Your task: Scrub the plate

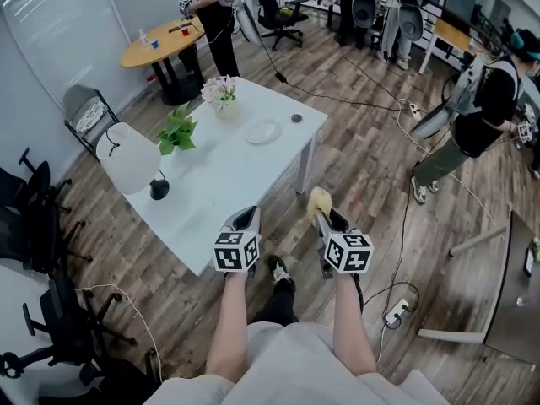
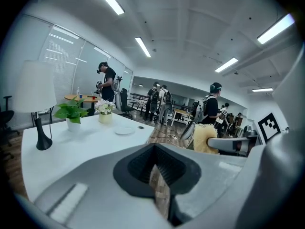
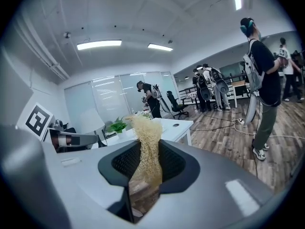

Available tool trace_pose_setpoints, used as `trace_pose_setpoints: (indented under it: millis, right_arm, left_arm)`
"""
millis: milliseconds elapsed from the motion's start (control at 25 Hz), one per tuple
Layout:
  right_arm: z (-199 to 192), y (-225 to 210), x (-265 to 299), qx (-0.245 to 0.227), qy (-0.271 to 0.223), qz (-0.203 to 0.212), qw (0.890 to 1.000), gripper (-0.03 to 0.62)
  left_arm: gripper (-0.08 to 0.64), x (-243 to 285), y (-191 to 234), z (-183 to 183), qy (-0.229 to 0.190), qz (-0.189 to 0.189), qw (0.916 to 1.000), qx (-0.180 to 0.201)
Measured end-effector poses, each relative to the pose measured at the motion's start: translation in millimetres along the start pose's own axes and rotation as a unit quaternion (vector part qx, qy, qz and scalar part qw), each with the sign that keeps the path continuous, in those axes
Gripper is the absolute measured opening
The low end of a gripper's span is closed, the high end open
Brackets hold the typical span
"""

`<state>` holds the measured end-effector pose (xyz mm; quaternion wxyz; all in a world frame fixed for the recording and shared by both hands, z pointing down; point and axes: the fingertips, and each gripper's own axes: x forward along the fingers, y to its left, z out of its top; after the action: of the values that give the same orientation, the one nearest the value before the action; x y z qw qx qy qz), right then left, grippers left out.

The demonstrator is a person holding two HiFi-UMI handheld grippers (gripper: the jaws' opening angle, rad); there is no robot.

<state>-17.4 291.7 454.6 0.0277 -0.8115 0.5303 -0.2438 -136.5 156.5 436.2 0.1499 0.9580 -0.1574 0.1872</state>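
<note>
Pale, perhaps glass plate (image 1: 263, 131) on table (image 1: 221, 180)

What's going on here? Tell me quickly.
A person stands beside the white rectangular table with a gripper in each hand. The right gripper is shut on a pale yellow fibrous scrubber. The left gripper is shut with nothing in it. The small round white plate lies farther along the table, away from both grippers, so scrubbing has not begun.

The small dark object (image 1: 296, 118) beside the plate (image 1: 263, 131) is unidentifiable.
</note>
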Motion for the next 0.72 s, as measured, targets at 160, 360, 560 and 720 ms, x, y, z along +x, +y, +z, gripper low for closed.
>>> trace_pose_setpoints:
  millis: [160, 360, 560, 720]
  right_arm:
    - [20.3, -12.1, 36.9, -0.009, 0.01, 0.009, 1.0, 0.132]
    - [49.9, -24.4, 79.4, -0.03, 0.022, 0.013, 0.999, 0.132]
    - [70.0, -28.6, 123.0, -0.037, 0.03, 0.019, 0.999, 0.132]
    - [81.3, -26.3, 154.7, -0.044, 0.042, 0.025, 0.998, 0.132]
  left_arm:
    - [0.0, 37.0, 18.4, 23.2, -0.002, 0.007, 1.0, -0.006]
    - [0.002, 80.7, 39.7, 56.8, -0.015, 0.008, 0.9996, -0.023]
    - [0.002, 114.9, 58.0, 73.2, -0.009, 0.007, 0.9998, -0.017]
    - [0.0, 135.2, 80.2, 83.7, -0.007, 0.013, 0.9994, -0.032]
